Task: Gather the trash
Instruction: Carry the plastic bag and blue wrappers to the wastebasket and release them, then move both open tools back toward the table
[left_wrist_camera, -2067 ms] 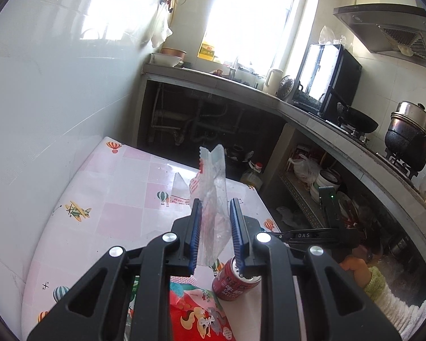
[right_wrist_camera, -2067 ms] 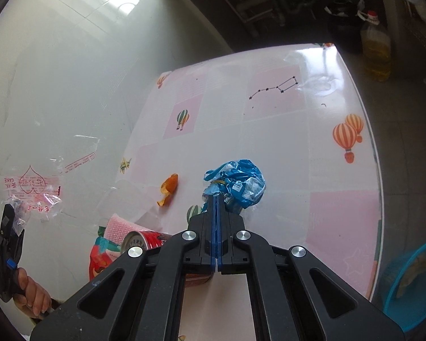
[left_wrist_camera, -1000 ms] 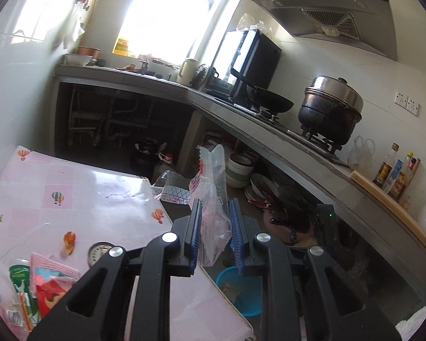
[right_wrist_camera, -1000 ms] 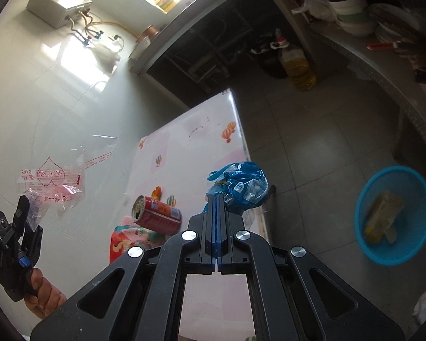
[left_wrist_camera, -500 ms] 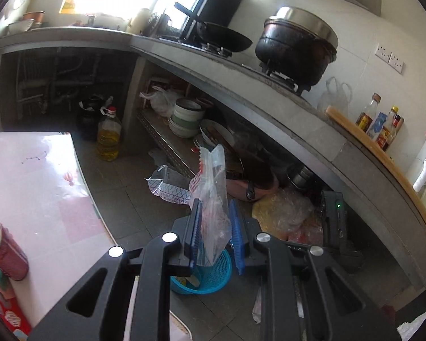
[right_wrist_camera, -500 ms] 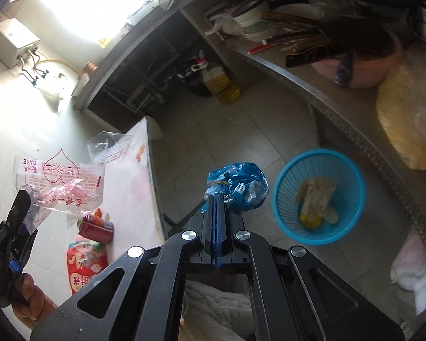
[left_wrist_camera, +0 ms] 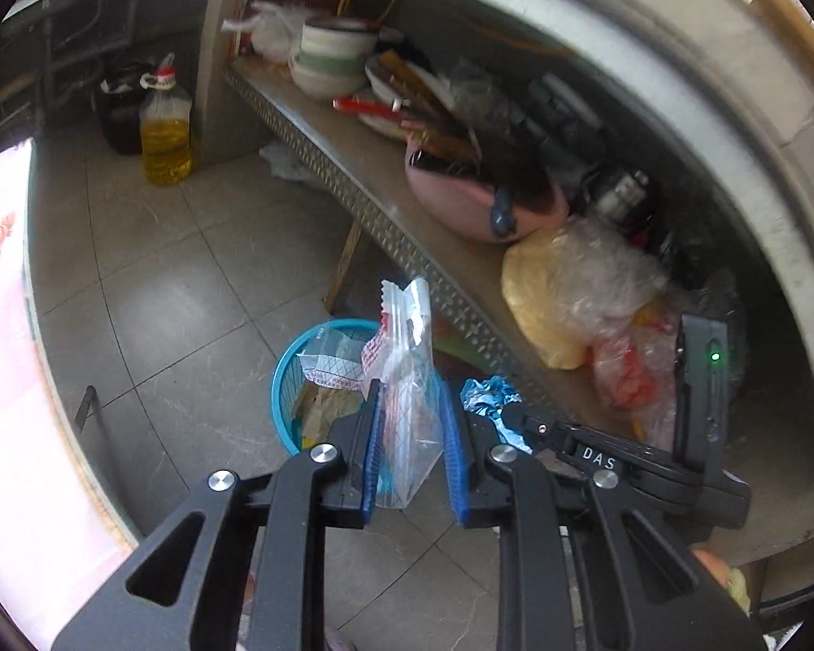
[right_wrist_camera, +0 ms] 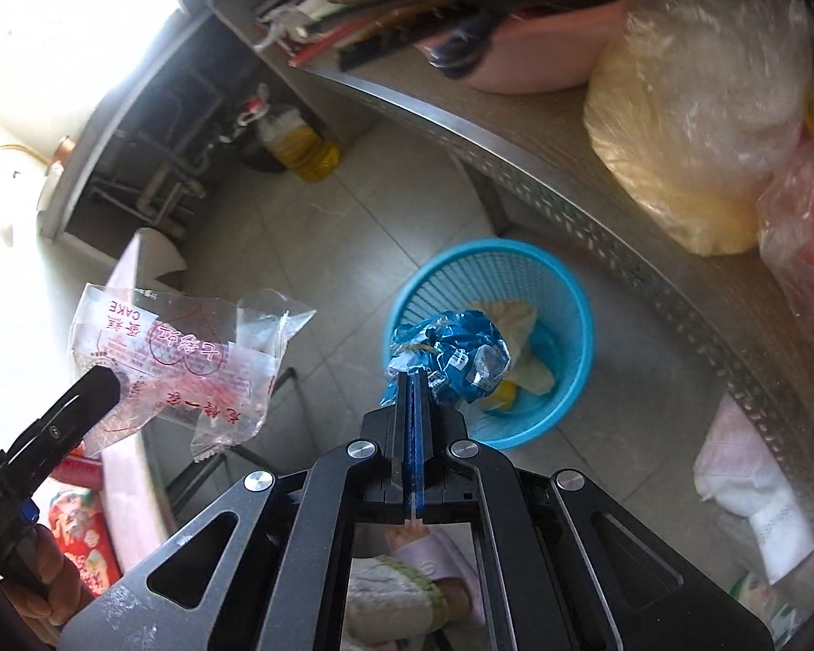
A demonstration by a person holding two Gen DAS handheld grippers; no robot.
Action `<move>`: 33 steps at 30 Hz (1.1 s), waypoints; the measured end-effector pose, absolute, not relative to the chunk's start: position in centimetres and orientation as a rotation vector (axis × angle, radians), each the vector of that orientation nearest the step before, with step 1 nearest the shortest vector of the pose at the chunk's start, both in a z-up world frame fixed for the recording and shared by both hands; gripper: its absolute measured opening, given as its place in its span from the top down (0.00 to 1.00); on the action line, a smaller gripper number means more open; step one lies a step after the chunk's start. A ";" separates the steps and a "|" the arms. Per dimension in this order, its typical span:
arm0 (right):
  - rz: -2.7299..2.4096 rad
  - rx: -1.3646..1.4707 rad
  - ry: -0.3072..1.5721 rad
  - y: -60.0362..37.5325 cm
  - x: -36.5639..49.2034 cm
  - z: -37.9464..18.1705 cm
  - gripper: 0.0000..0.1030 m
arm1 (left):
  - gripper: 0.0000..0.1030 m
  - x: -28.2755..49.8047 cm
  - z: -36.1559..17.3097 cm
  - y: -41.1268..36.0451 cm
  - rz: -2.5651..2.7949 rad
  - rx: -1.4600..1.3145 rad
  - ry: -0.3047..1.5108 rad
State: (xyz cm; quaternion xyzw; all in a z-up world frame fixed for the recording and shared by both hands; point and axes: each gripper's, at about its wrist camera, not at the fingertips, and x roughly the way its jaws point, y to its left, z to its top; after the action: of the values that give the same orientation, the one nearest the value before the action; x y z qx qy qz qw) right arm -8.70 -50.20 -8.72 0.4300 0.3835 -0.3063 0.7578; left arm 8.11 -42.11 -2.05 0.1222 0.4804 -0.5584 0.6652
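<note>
The whole view has swung since two seconds ago: then both your cameras looked over the balloon-patterned table, and now they look down at the tiled floor [right_wrist_camera: 309, 249] beside the metal shelf [left_wrist_camera: 396, 228] under the counter. The table [left_wrist_camera: 5, 380] is only a pale edge at the left of the left wrist view. The blue basket [right_wrist_camera: 570, 325], a small shape at the frame corner back then, now sits large and almost centred below both tools, with yellowish scraps already inside it.

Both your grippers tilt steeply downward toward the floor, side by side, yours on the right just beside the left one and a little ahead.

Your left gripper [left_wrist_camera: 409, 423] is narrowly parted, its blue pads pressing a clear plastic bag [left_wrist_camera: 407, 380] with red print; the bag stands up out of the jaws and hangs over the near rim of the basket. In the right wrist view the same bag spreads out flat to the left, over the table edge.

Your right gripper [right_wrist_camera: 413, 385] is fully closed, pinching a crumpled blue wrapper [right_wrist_camera: 450, 352] at its tip; the wrapper sits directly above the basket's opening.

A bottle of yellow oil [left_wrist_camera: 165, 130] stands on the floor farther back.
</note>
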 end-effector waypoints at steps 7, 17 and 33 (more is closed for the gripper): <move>-0.764 0.886 0.897 -53.1 -7.3 -12.6 0.62 | 0.63 7.2 -6.3 -47.3 -1.288 0.383 1.167; -0.795 0.897 0.871 -51.6 -10.1 -12.4 0.60 | 0.58 6.9 -7.0 -45.8 -1.286 0.340 1.190; -0.659 0.804 0.811 -47.4 -8.5 -5.8 0.28 | 0.50 7.9 1.1 -35.4 -1.239 0.261 0.992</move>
State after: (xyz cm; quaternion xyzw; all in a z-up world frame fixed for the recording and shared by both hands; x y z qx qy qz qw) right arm -8.52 -47.37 -5.85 0.3735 0.3768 -0.3063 0.7904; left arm 7.90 -35.39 1.09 0.1170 0.4443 -0.5550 0.6934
